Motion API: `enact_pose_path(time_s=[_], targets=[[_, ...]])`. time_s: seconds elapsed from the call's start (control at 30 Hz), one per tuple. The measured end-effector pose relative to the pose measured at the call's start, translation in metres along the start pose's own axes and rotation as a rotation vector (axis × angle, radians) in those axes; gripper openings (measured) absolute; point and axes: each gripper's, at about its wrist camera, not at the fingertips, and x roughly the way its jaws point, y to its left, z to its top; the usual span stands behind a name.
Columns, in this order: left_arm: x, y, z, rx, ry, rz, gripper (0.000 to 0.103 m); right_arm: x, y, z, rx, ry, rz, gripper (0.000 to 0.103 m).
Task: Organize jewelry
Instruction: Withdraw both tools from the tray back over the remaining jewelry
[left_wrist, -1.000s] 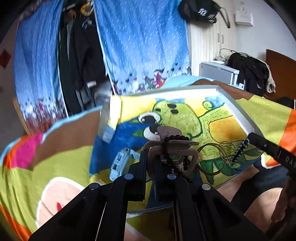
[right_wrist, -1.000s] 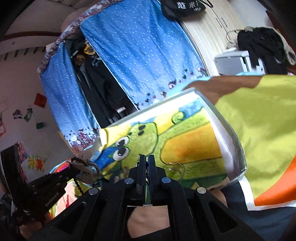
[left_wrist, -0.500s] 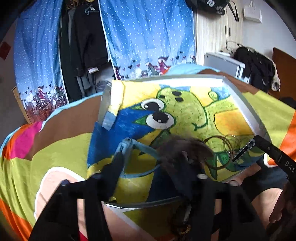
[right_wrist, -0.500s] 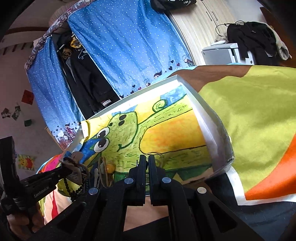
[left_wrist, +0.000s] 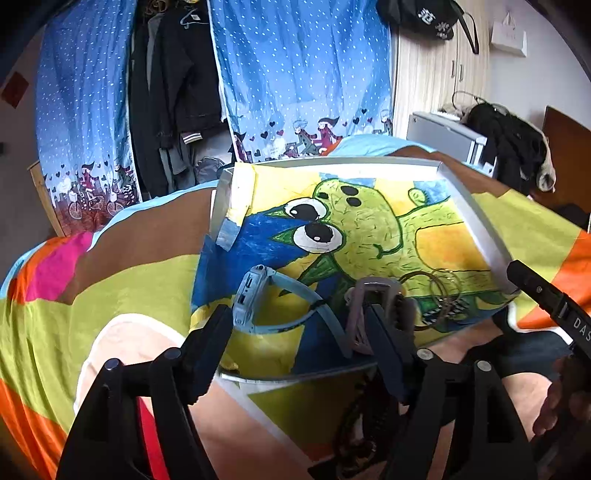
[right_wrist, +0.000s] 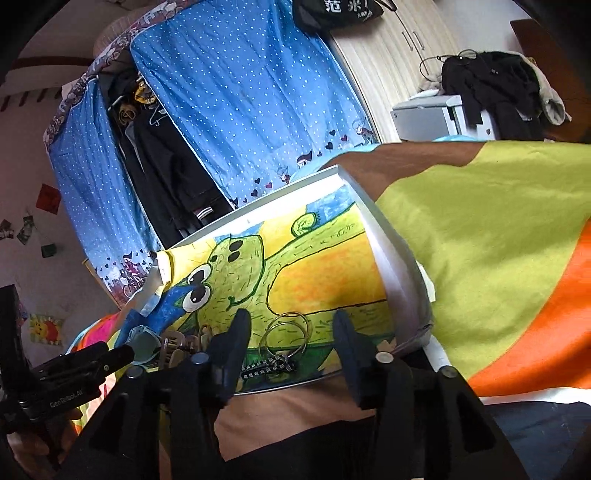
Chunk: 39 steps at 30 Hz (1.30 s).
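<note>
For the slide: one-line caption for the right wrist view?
Right gripper open above thin wire bangles and a dark hair clip in the cartoon-lined tray.

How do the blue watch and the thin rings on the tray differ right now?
The blue watch is chunky and pale blue; the thin rings are fine, clear-looking wire hoops. The watch lies at the tray's near left, between the open left gripper's fingers; the rings lie further right, between the open right gripper's fingers. The watch stands on edge with its strap curving away; the rings lie flat, overlapping. Both rest on the tray, ungripped.
</note>
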Motion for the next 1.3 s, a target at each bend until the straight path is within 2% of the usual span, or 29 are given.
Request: enact_pose_path(time_s=[0.07, 0.17, 0.27, 0.5, 0.57, 0.67, 1.03, 1.3], targets=[[-0.010, 0.002, -0.002, -0.027, -0.017, -0.020, 0.074, -0.007, 0.003, 0.000, -0.008, -0.014, -0.001, 0.060], [-0.029, 0.005, -0.003, -0.062, -0.048, -0.051, 0.077, -0.019, 0.008, 0.001, -0.026, -0.042, 0.000, 0.071], [-0.049, 0.006, -0.004, -0.084, -0.084, -0.059, 0.087, -0.037, 0.019, 0.002, -0.078, -0.080, -0.011, 0.078], [-0.103, 0.003, -0.010, -0.099, -0.172, -0.063, 0.088, -0.080, 0.036, 0.001, -0.140, -0.160, 0.002, 0.091], [-0.118, 0.002, -0.014, -0.100, -0.197, -0.058, 0.095, -0.091, 0.040, 0.000, -0.155, -0.174, 0.010, 0.095], [-0.142, 0.003, -0.024, -0.116, -0.236, -0.061, 0.097, -0.116, 0.050, -0.006, -0.185, -0.210, 0.017, 0.103], [-0.213, 0.002, -0.082, -0.103, -0.302, -0.092, 0.097, -0.203, 0.068, -0.051, -0.237, -0.270, 0.000, 0.103], [-0.223, 0.011, -0.136, -0.077, -0.231, -0.098, 0.098, -0.240, 0.077, -0.090, -0.241, -0.230, -0.027, 0.103]])
